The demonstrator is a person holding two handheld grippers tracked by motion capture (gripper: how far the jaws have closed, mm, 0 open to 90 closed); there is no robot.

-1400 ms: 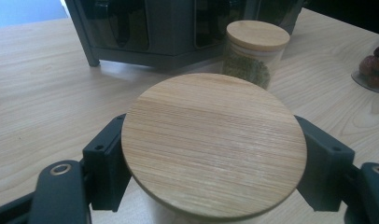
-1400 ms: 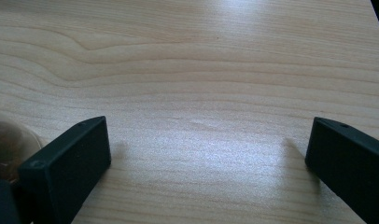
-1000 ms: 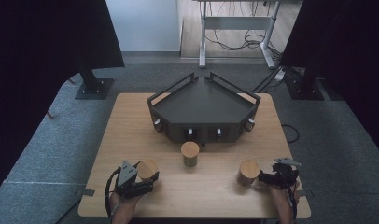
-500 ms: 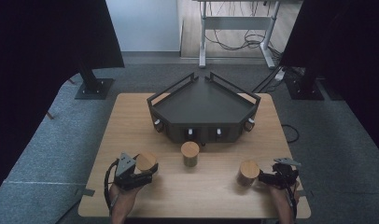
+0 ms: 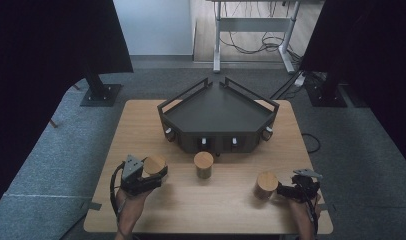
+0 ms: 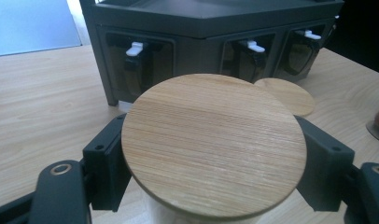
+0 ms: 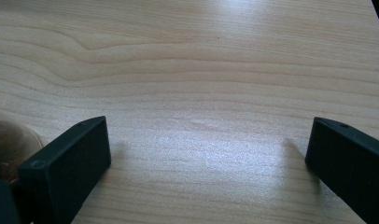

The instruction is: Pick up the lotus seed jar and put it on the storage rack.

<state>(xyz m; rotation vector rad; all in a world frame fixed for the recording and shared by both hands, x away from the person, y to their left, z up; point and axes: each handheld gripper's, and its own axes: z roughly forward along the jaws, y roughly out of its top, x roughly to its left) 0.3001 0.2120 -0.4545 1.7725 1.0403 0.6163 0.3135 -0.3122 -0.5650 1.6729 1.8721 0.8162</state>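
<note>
At the left of the counter, the left gripper has its jaws pinching a jar with a round wooden lid; in the left gripper view the lid spans the whole gap, with a black jaw pressed against each side of the jar beneath it. The jar sits near the counter's front left corner, well apart from the others.

Ahead of it and toward the middle stands a second wooden-lidded jar, upright, just in front of the dark angular tray. In the left gripper view this jar's lid peeks out behind the held one, close to the tray's front wall with its white latches. The tray fills the middle and far part of the counter, so the way straight ahead of the held jar is closed off by its front wall.

Further right, a third wooden-lidded jar stands near the front edge. Just beside it is the right gripper, whose jaws are spread wide with bare counter between them.
</note>
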